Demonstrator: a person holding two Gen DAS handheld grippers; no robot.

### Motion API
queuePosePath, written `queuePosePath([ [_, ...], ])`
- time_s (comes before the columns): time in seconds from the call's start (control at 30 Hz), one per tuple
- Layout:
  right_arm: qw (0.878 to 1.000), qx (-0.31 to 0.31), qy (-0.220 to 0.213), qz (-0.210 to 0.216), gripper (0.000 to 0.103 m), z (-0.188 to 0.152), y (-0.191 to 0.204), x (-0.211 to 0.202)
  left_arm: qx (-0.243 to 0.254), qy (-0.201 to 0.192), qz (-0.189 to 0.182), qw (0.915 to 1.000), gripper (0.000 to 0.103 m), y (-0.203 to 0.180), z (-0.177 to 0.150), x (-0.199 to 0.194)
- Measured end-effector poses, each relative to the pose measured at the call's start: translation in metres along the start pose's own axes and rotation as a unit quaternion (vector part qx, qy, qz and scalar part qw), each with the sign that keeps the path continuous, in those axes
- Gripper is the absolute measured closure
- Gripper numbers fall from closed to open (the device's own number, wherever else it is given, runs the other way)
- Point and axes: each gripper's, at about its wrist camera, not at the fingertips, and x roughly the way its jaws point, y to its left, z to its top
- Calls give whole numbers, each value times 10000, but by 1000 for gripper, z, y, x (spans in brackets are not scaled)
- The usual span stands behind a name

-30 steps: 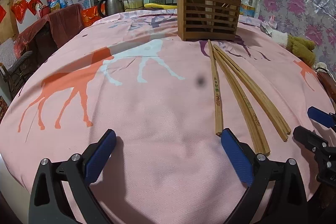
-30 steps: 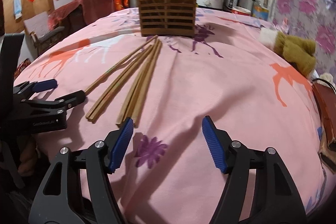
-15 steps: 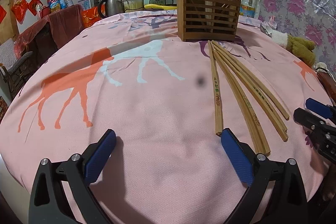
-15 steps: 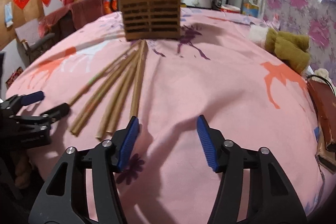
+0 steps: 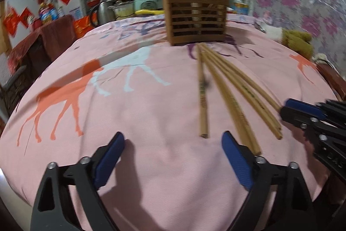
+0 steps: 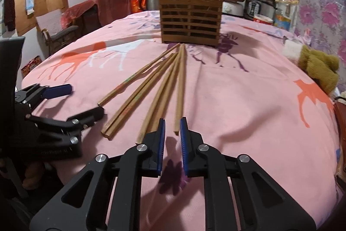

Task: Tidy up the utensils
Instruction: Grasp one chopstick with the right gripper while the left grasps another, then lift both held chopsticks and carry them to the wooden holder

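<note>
Several wooden chopsticks (image 6: 164,83) lie fanned on the pink cloth in front of a brown slatted wooden holder (image 6: 190,23) that has a few chopsticks standing in it. They also show in the left wrist view (image 5: 229,88), with the holder (image 5: 194,18) behind. My right gripper (image 6: 172,133) has its jaws nearly closed with a narrow gap, at the near ends of the rightmost chopsticks, gripping nothing. My left gripper (image 5: 173,151) is open and empty, low over the cloth, just left of the chopsticks' near ends.
The round table's pink animal-print cloth (image 6: 248,105) falls away at the edges. A brown plush toy (image 6: 317,66) lies at the right. Cookers, bottles and a kettle (image 6: 151,0) crowd behind the holder. The left gripper (image 6: 71,105) shows in the right wrist view.
My right gripper has moved left to the chopsticks' near ends and its jaws have closed from wide open to a narrow gap. My left gripper has shifted slightly and stays open.
</note>
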Motion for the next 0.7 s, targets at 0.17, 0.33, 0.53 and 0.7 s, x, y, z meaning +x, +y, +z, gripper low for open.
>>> queuePosePath([
  [0.17,9997,179,140,68,89,0,-5,6,-41,30,-309,9995,43,-2,7,7],
  [0.33,9998,149,124,22,89,-1,-3,6,6,-13,-387,9993,74,-8,12,11],
  [0.53,9991,416,122,21,97,-2,-14,5,-192,58,-486,9986,96,3,8,7],
  [0.7,9992,393,116,-16,95,-1,-13,7,-97,20,-423,9991,87,-2,7,6],
])
